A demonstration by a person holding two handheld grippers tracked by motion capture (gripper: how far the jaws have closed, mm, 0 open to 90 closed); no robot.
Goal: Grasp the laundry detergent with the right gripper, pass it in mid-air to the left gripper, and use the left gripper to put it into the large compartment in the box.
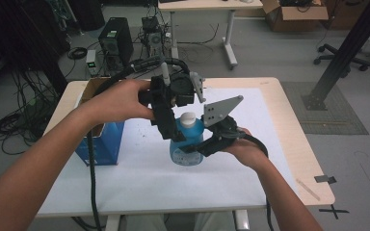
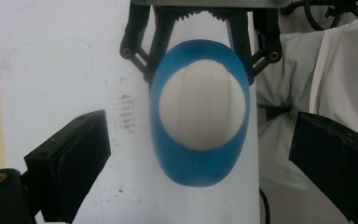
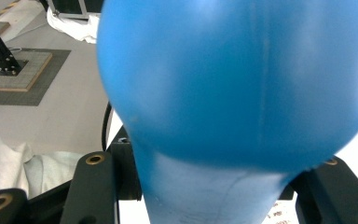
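A blue bottle point(image 1: 187, 147) with a white cap point(image 1: 188, 118) stands upright at the middle of the white sheet point(image 1: 139, 178). My right gripper point(image 1: 198, 144) comes in from the right and is shut on the bottle's body. In the right gripper view the bottle point(image 3: 233, 84) swells between the black jaws of the right gripper point(image 3: 209, 191). My left gripper point(image 1: 176, 131) hangs over the bottle, pointing down. In the left gripper view the left gripper point(image 2: 200, 158) is open, its jaws wide on either side of the cap point(image 2: 200, 105) and clear of it.
A blue cardboard box point(image 1: 101, 142) stands at the left edge of the sheet, close to my left forearm. The wooden table point(image 1: 294, 125) shows bare along its right side. Behind it on the floor are a computer tower point(image 1: 115, 41), cables and a desk point(image 1: 207, 5).
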